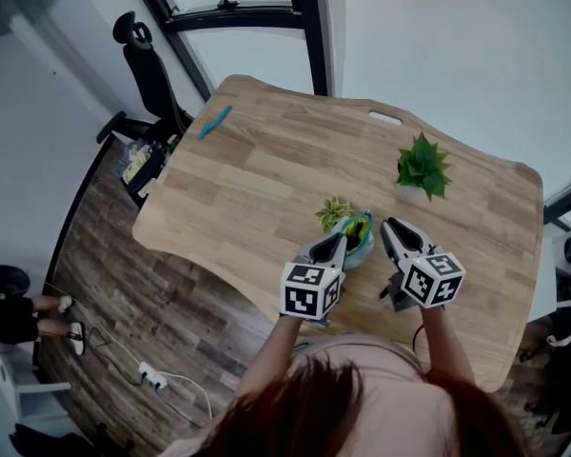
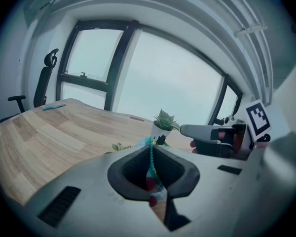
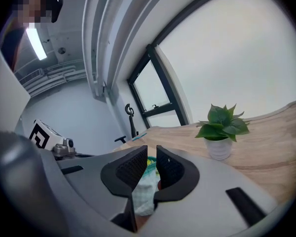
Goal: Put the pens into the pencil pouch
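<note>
Head view shows the left tool (image 1: 341, 241) and right tool (image 1: 388, 225) meeting at the pencil pouch (image 1: 359, 233) on the table (image 1: 266, 169), with a teal pen (image 1: 214, 122) lying far ahead of the left tool. In the left gripper view, the left tool is clamped on the pencil pouch's zipper edge. In the right gripper view, the right tool's jaws stand slightly apart, with the pencil pouch showing just beyond the gap.

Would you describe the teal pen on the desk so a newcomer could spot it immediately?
Take the wooden desk and go to its far-left corner, beside the black office chair. The teal pen lies there slantwise, alone. Unlike the leafy plant, the small succulent and the pouch mid-desk, it is slim and straight.
</note>
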The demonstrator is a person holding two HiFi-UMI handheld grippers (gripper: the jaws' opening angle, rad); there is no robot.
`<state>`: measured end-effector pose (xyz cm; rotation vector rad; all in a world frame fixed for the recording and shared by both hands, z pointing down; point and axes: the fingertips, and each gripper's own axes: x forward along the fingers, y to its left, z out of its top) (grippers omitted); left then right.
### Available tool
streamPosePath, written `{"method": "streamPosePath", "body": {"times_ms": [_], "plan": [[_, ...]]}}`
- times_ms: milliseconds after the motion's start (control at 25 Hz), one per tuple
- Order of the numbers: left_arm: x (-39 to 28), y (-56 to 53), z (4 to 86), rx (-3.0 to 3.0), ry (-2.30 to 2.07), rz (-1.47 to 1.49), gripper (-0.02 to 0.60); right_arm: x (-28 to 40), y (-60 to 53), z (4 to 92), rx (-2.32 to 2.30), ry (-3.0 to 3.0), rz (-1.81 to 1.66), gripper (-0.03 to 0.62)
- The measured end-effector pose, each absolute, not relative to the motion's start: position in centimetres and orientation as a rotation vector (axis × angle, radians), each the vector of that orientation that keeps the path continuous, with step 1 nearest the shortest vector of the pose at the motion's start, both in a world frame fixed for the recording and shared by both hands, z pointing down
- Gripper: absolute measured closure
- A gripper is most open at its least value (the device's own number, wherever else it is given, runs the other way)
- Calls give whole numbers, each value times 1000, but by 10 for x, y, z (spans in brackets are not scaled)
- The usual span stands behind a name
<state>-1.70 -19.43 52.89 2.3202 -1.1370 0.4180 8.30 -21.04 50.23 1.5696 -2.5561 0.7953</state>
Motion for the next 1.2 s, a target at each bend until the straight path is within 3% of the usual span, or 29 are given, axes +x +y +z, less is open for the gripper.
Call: {"method": "streamPosePath", "body": {"times_ms": [920,1200], "plan": [[-15,-192,532,2311,-1125,422,569,153,-166,587,1625,-2179,929,552],[-14,-192,533,2313,-1118,426,569,170,-155,611,1641,-2063,1004,522]]}}
